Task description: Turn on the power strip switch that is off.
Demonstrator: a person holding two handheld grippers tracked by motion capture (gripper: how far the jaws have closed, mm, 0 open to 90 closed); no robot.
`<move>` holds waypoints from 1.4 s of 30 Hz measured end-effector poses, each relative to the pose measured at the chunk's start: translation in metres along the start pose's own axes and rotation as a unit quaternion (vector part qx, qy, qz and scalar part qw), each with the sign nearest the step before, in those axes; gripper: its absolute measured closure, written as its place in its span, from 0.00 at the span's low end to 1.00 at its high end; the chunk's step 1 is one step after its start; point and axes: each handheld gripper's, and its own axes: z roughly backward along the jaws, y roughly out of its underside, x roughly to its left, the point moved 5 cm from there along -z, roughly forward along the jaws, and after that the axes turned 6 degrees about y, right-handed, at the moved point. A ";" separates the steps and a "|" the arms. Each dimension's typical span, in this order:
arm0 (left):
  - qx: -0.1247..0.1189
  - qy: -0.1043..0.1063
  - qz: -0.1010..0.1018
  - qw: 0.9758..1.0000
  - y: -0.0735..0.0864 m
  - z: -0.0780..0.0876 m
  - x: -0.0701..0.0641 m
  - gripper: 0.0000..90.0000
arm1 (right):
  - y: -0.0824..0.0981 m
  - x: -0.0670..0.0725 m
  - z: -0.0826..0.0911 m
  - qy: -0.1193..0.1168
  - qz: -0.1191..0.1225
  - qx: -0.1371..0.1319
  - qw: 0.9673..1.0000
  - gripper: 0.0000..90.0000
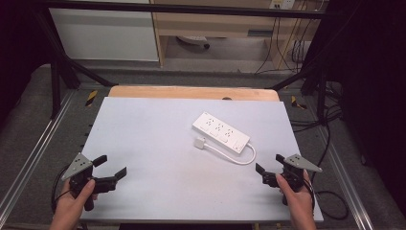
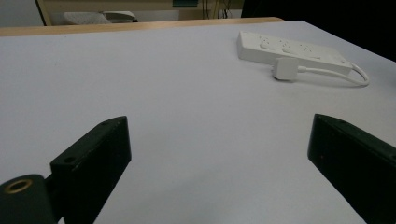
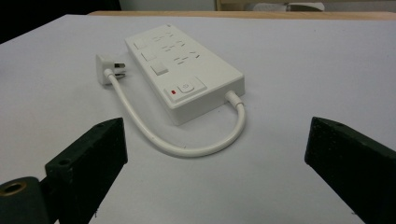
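A white power strip (image 1: pixel 221 132) lies at an angle on the table, right of centre. Its short white cable (image 1: pixel 239 158) loops round from the near end to a white plug (image 1: pixel 199 143) lying beside the strip. In the right gripper view the strip (image 3: pixel 182 70) has a red light near its closest end, and the plug (image 3: pixel 106 70) lies to its left. My right gripper (image 1: pixel 271 168) is open at the near right, just short of the cable loop. My left gripper (image 1: pixel 111 166) is open at the near left, far from the strip (image 2: pixel 289 51), with nothing between its jaws.
The pale table top (image 1: pixel 158 143) has a wooden strip (image 1: pixel 191 92) along its far edge. Black frame legs (image 1: pixel 57 81) stand at both far corners. Cables (image 1: pixel 330 143) hang off the right side, beyond the table edge.
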 end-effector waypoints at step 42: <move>0.037 -0.005 0.001 0.999 0.009 -0.011 -0.002 0.07 | -0.055 0.023 0.006 -0.036 0.027 -0.017 0.999 0.03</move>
